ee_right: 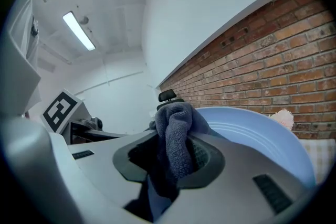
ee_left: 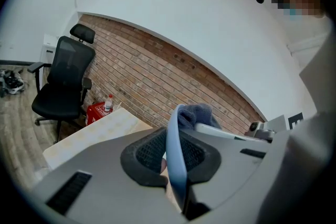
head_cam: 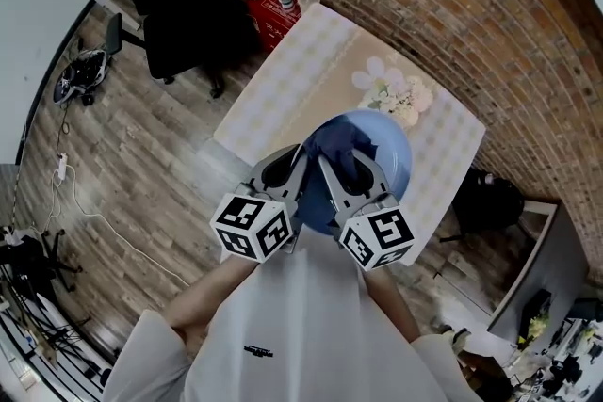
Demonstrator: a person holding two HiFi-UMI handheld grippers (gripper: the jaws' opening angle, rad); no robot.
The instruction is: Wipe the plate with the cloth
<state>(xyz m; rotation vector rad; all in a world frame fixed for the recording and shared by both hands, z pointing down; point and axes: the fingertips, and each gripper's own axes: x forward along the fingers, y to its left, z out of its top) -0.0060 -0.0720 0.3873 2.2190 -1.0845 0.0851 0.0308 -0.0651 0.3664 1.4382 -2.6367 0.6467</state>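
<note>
**Plate held at the rim, cloth bunched against it**

Head view: a pale blue plate (head_cam: 388, 138) is held up above the patterned counter (head_cam: 300, 75), in front of the person's chest. The left claw (head_cam: 294, 170) meets the plate's near edge; the right claw (head_cam: 345, 167), just beside it, presses a dark blue cloth (head_cam: 335, 144) onto the plate's face. Past the plate's far edge, white flowers (head_cam: 396, 94) lie on the counter.

Left gripper view: the jaws are closed on the plate's rim (ee_left: 175, 161), which is seen edge-on between the pads, and the cloth (ee_left: 195, 115) rises behind it. The plate looks stiff, smooth and probably breakable if dropped. The rim seems the right place to hold it, since that leaves the face free for wiping.

Right gripper view: the jaws pinch a thick fold of the cloth (ee_right: 177, 140), and the plate's (ee_right: 254, 132) bowl curves away just beyond it. The cloth looks soft, light and plush, so it should bunch easily and mould to the plate's curve.
</note>
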